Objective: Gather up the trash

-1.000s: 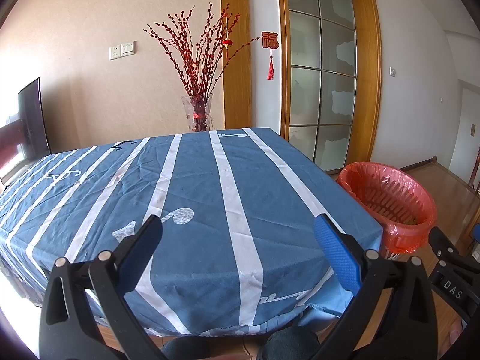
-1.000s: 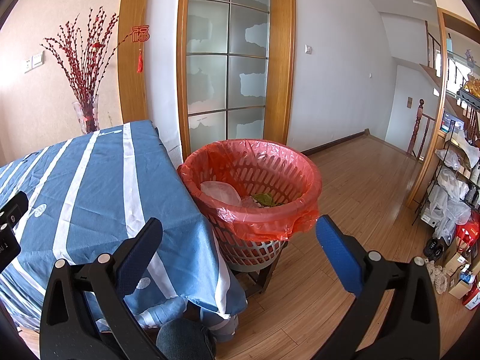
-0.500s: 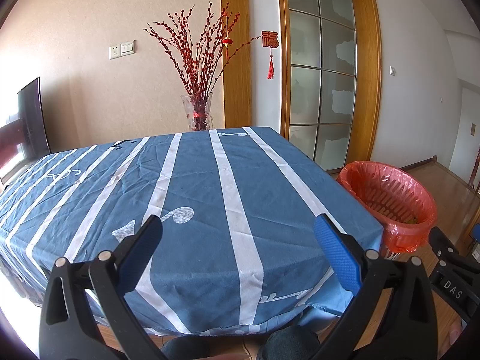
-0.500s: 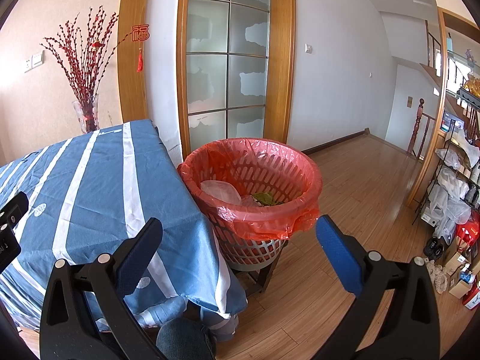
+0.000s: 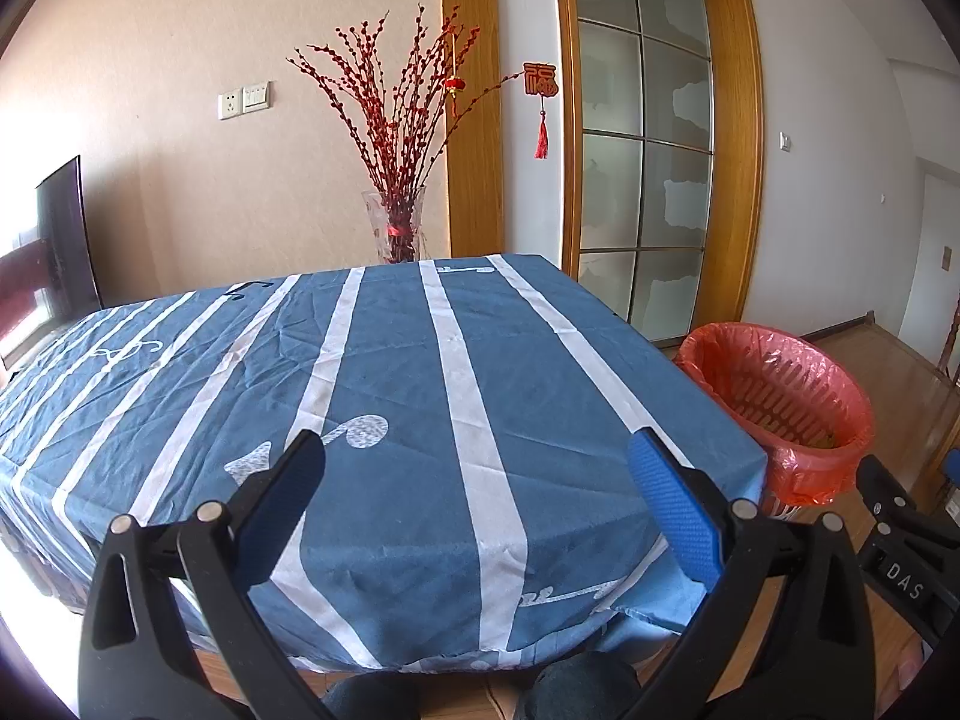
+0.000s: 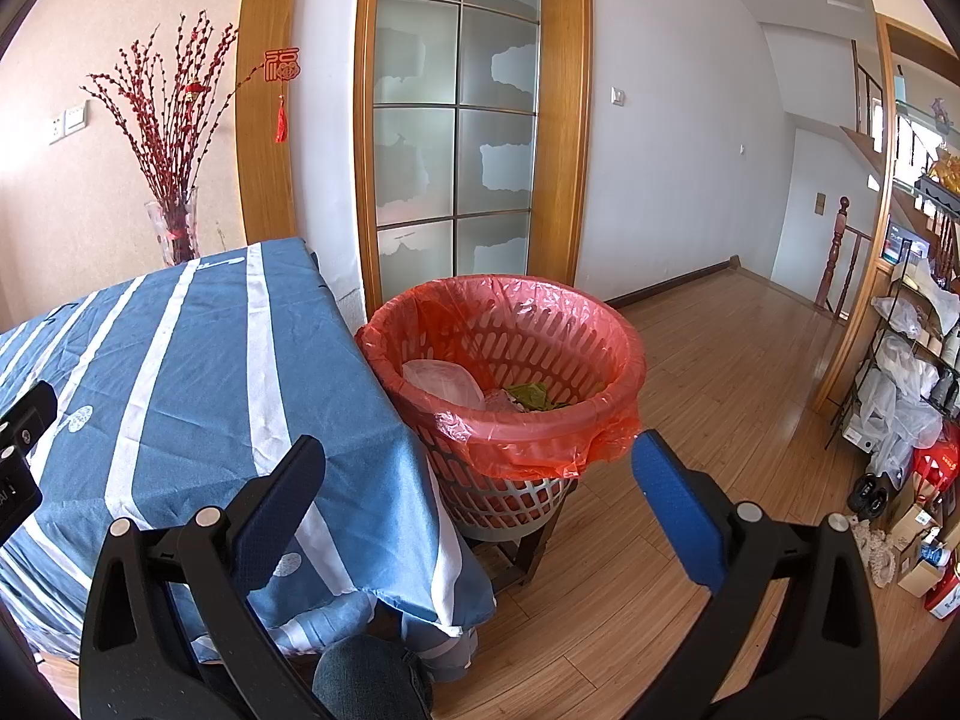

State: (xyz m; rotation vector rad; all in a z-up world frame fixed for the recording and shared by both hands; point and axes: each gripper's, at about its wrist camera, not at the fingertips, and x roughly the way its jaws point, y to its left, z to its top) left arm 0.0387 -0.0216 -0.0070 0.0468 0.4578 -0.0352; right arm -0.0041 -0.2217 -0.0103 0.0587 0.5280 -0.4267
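The trash basket [image 6: 510, 396], a slotted plastic tub lined with a red bag [image 6: 540, 450], stands on a low wooden stand [image 6: 528, 546] on the floor, just beside the bench's [image 6: 198, 360] corner, in front of the frosted-glass door [image 6: 456, 120]. Inside the basket lie a crumpled clear plastic bag [image 6: 441, 381] and some green leaves [image 6: 531, 396].

The right gripper [image 6: 480, 462] hangs in the air on the near side of the basket, its blue-padded fingers [image 6: 672, 498] spread wide, holding nothing and touching nothing.

The left gripper [image 5: 477, 468] hovers over the near edge of the bench, well to the left of the basket [image 5: 780, 402]. Its fingers [image 5: 675, 504] are likewise wide apart and empty, clear of the blue striped tablecloth [image 5: 384, 396].

Beyond the bench's far edge, further from the basket, a glass vase [image 5: 396, 228] of red branches stands against the wall.
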